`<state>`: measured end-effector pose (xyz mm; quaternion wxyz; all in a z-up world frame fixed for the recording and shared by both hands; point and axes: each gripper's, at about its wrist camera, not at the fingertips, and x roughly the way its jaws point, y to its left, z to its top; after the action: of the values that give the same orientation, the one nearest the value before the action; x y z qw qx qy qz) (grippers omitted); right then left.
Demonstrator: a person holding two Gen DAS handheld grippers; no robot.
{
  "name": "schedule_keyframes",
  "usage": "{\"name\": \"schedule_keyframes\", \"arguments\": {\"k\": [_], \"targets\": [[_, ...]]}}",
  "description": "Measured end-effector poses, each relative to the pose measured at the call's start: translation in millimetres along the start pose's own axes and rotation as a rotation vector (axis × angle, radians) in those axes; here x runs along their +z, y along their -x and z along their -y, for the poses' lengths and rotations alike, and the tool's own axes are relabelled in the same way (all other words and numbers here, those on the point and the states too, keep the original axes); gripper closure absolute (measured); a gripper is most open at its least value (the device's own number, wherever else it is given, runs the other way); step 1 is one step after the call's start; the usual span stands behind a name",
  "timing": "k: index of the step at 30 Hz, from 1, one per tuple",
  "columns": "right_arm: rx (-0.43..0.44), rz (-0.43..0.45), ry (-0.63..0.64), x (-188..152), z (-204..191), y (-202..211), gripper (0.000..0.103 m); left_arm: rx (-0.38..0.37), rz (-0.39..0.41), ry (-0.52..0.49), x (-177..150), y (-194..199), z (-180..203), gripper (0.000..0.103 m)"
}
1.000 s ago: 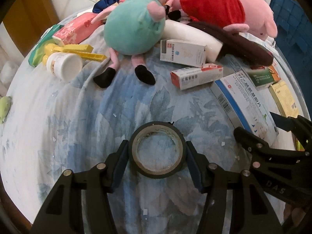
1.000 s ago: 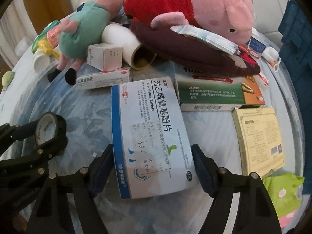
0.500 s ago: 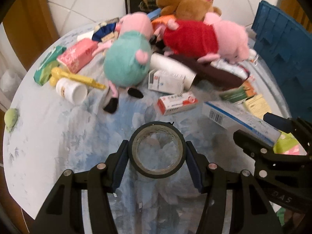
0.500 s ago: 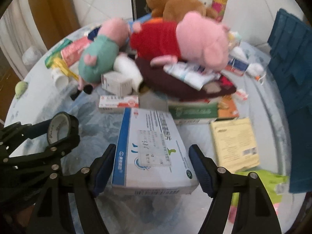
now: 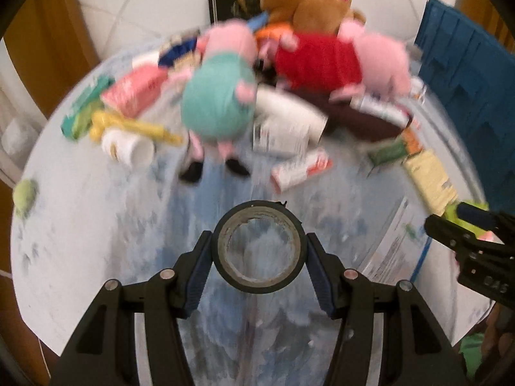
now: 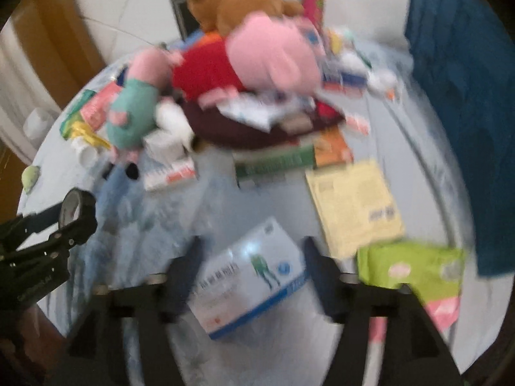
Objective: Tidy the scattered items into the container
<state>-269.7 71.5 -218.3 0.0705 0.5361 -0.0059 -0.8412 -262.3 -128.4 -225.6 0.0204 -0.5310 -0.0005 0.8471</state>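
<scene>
Nearest, the left gripper [image 5: 260, 251] had its jaws closed on a roll of tape [image 5: 260, 247], gripped by its outer sides so it could be carried, it seemed. To its right, the right gripper [image 6: 252, 276] held its jaws against both sides of a blue and white medicine box [image 6: 249, 284], raised and tilted above the table [image 5: 80, 241]. Farther away, boxes and plush toys [image 5: 317, 61] lay scattered on the table. At the far right stood the blue container [image 5: 466, 64], probably where both items should go.

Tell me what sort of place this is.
Probably a home room: a round table under a floral cloth, heaped with plush toys and medicine boxes, on a white tiled floor with a blue crate alongside.
</scene>
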Motion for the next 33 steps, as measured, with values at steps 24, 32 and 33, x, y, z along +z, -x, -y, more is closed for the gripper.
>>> {"name": "schedule_keyframes", "arguments": {"k": [24,32,33], "targets": [[-0.247,-0.036,-0.447,-56.3,-20.4,-34.1,0.016,-0.22,-0.067,-0.42,13.9,-61.3,11.1,0.047],[-0.231,-0.014,-0.487,-53.9,-22.1,-36.5,0.019,-0.208,-0.068,-0.466,8.4,-67.7,17.4,0.047],[-0.229,-0.015,-0.486,-52.5,-25.0,-39.2,0.019,-0.206,-0.068,-0.466,8.7,-67.8,15.7,0.047]]}}
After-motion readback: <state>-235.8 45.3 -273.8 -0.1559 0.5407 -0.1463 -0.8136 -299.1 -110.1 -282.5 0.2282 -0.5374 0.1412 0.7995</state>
